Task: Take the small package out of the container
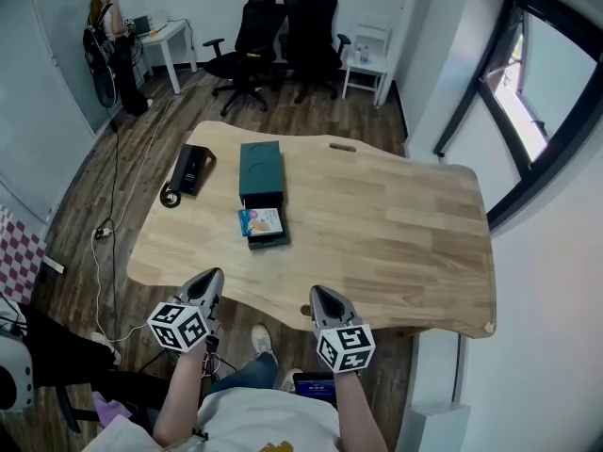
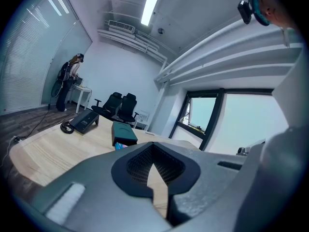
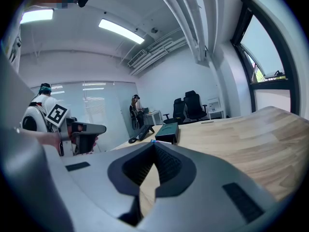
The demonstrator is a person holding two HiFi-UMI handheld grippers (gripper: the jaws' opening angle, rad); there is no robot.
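Observation:
A dark green box-like container [image 1: 261,169] lies on the wooden table [image 1: 396,234], left of centre. Its black tray [image 1: 270,237] is slid out toward me, and a small colourful package [image 1: 260,220] lies in it. Both grippers hover at the table's near edge, well short of the container. The left gripper [image 1: 213,281] is shut and holds nothing; the right gripper [image 1: 318,296] is shut and holds nothing too. In the left gripper view, the container [image 2: 123,132] shows beyond the closed left gripper [image 2: 154,158]. The right gripper view shows the container [image 3: 167,132] past the closed right gripper [image 3: 155,153].
A black desk phone [image 1: 191,169] with a coiled cord lies left of the container. Black office chairs [image 1: 273,36] and a white side table [image 1: 366,64] stand behind the table. A person [image 1: 111,36] stands at a white desk far left. Cables run along the floor [image 1: 108,224].

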